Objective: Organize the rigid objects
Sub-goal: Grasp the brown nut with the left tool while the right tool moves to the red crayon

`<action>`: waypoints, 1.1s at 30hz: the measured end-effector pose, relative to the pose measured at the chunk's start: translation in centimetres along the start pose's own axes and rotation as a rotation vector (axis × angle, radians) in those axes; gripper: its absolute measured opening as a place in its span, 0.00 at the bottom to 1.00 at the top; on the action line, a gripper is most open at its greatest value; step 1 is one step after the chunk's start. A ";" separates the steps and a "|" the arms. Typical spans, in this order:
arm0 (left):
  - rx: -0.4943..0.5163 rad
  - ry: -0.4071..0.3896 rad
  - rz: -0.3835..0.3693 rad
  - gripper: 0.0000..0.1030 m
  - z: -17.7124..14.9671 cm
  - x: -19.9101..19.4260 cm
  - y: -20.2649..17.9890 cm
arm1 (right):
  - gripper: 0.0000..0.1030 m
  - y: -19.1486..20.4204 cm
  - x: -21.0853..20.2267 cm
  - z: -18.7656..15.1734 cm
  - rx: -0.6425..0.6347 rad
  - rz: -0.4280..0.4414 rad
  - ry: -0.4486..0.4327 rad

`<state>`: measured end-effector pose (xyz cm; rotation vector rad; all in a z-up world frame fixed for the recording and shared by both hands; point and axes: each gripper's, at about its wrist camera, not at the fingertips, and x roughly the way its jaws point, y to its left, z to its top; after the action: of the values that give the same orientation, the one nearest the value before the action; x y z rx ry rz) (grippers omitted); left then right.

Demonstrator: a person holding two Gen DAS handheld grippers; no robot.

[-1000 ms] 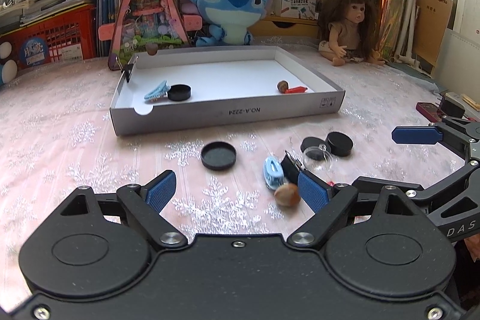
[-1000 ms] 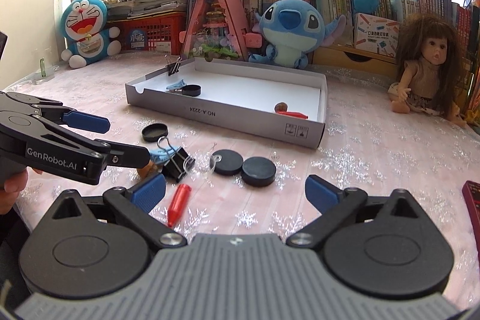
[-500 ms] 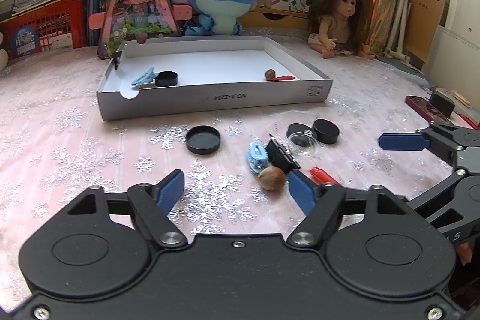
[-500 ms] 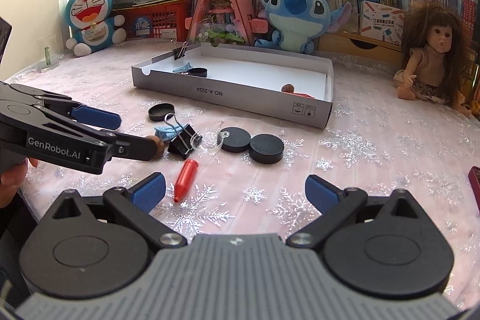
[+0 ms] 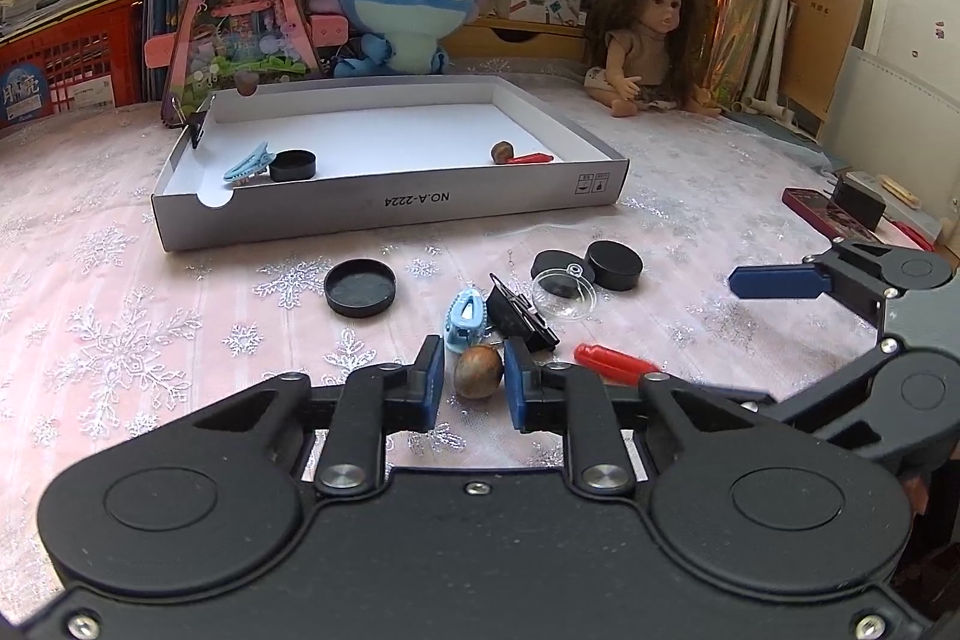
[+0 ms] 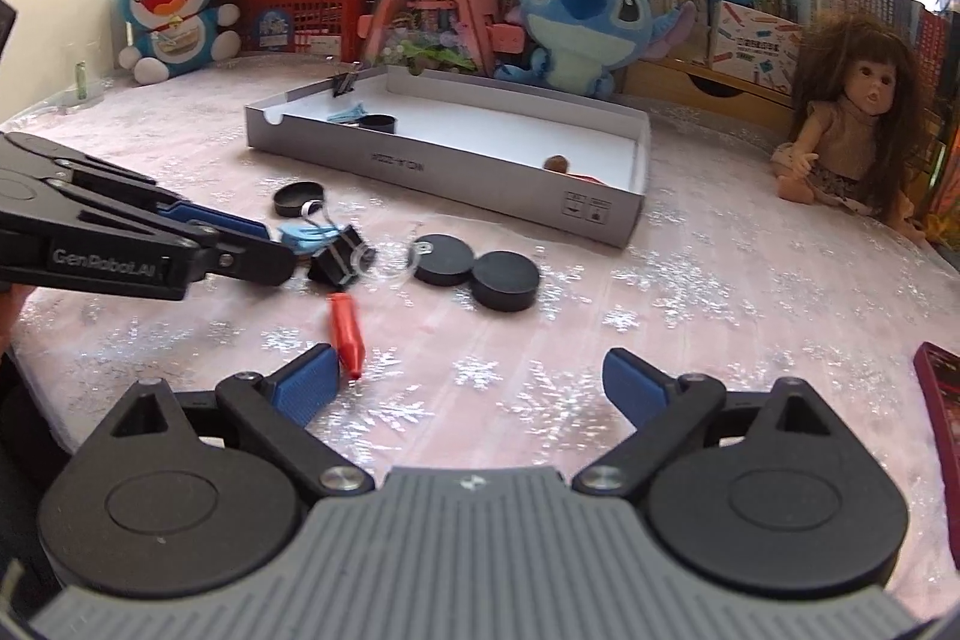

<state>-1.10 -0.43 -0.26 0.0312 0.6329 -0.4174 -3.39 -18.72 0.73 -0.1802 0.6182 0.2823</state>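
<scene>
The left gripper (image 5: 474, 379) has just closed its blue pads around a brown nut (image 5: 478, 380) on the pink snowflake tablecloth (image 5: 120, 316), though a sliver of gap on each side leaves actual contact unclear. Only the left camera shows that nut; from the right camera the left gripper's arm hides it. Just beyond lie a blue hair clip (image 5: 464, 314) and a black binder clip (image 5: 521, 319). The right gripper (image 6: 468, 382) hangs with fingers wide apart and nothing between them, a red cap (image 6: 346, 335) beside its left pad. The white tray (image 5: 384, 208) already holds another nut (image 5: 501, 152).
</scene>
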 end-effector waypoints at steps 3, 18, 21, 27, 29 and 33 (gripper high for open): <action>-0.002 0.000 0.001 0.18 0.0 -0.1 0.0 | 0.95 -0.5 0.2 0.1 0.005 -0.040 0.007; 0.031 -0.005 0.022 0.19 -0.7 -1.2 0.3 | 0.93 -2.2 0.5 0.6 0.119 -0.157 0.022; 0.040 -0.004 0.030 0.20 -0.9 -1.3 0.3 | 0.93 -1.7 -0.3 0.8 0.112 -0.133 -0.002; 0.035 0.000 0.048 0.22 -1.1 -1.5 0.7 | 0.93 0.1 -0.7 1.1 0.045 -0.069 -0.003; 0.025 0.001 0.056 0.22 -1.2 -1.6 1.0 | 0.93 0.4 -0.7 1.2 0.064 -0.052 0.007; 0.009 -0.010 0.059 0.22 -1.1 -1.7 1.2 | 0.89 1.1 -0.6 1.3 0.136 0.006 0.036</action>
<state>-2.52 1.45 -0.26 0.0568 0.6187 -0.3630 -3.48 -17.46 2.08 -0.0526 0.6717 0.2419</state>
